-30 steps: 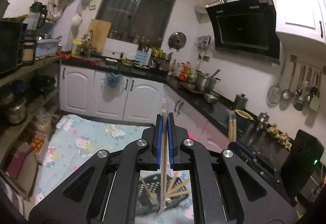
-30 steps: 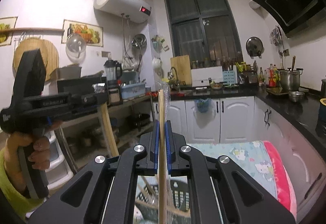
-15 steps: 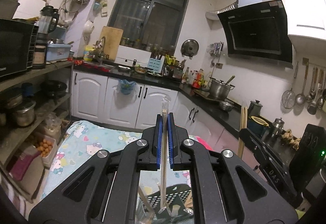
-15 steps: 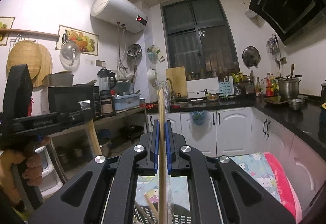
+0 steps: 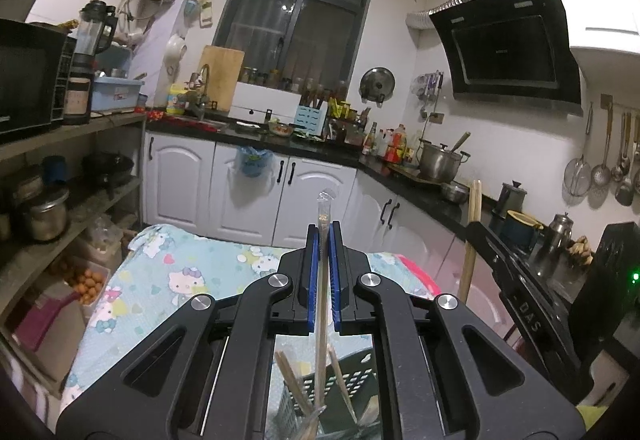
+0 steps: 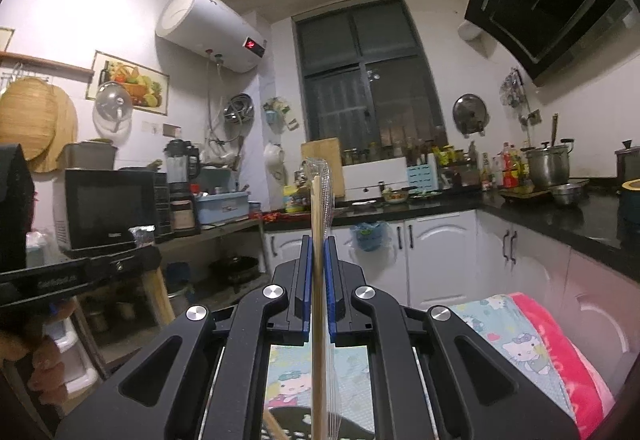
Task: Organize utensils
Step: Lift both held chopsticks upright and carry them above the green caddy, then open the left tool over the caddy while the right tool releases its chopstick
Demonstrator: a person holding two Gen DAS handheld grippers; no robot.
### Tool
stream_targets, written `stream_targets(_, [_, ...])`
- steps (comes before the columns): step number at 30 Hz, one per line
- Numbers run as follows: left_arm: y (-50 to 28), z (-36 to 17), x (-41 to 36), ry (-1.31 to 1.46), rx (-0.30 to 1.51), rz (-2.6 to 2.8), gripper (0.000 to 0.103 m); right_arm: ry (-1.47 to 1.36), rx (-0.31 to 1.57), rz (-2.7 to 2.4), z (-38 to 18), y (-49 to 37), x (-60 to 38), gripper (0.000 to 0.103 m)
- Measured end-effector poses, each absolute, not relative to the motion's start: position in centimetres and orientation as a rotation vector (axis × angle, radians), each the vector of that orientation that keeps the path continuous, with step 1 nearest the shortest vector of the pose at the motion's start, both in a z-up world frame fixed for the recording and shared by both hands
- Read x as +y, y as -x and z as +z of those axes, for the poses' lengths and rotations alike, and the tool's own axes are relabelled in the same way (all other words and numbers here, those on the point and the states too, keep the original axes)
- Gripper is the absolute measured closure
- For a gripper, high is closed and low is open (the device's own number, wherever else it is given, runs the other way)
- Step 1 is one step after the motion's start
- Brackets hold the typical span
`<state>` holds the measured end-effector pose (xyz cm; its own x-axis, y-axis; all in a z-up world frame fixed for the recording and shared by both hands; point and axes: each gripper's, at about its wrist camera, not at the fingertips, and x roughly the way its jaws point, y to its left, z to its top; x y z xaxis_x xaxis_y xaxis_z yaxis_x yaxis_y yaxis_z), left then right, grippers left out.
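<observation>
The left gripper [image 5: 324, 240] is clamped narrow on a pair of chopsticks in a clear wrapper [image 5: 322, 280], held upright between its blue pads. The right gripper [image 6: 319, 252] is likewise pinched tight on a second wrapped pair of chopsticks [image 6: 318, 240], also standing upright.

Below the left gripper sits a dark perforated basket [image 5: 340, 396] with a few bare wooden sticks leaning in it, resting on the cartoon-print cloth [image 5: 160, 280]. In the right view only the basket's top edge shows at the near bottom of the picture, and the left gripper with the person's hand [image 6: 44, 368] stands at the far left.

Over the last second both grippers have sunk and drawn closer to the basket: it fills more of the space under the left jaws than before, and the wrapped pair's lower end now reaches down among the sticks. Neither grip has loosened. I judge both pairs are about to be dropped in, the left one first.
</observation>
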<state>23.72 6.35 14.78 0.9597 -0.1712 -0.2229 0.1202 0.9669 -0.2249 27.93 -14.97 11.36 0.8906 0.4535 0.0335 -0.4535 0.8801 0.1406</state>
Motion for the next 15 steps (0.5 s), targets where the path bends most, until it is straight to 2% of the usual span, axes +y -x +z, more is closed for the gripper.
stream_targets(8, [-24.6,12.2,5.6,0.204,0.265,-0.174,0.100,-0.154,-0.008,0.417,9.2,-29.2,-14.4,0.097])
stream_targets(15, [-24.5,10.1,5.5,0.229,0.317,-0.191,0.100,-0.150,0.063,0.419,7.5,-29.8,-14.5,0.096])
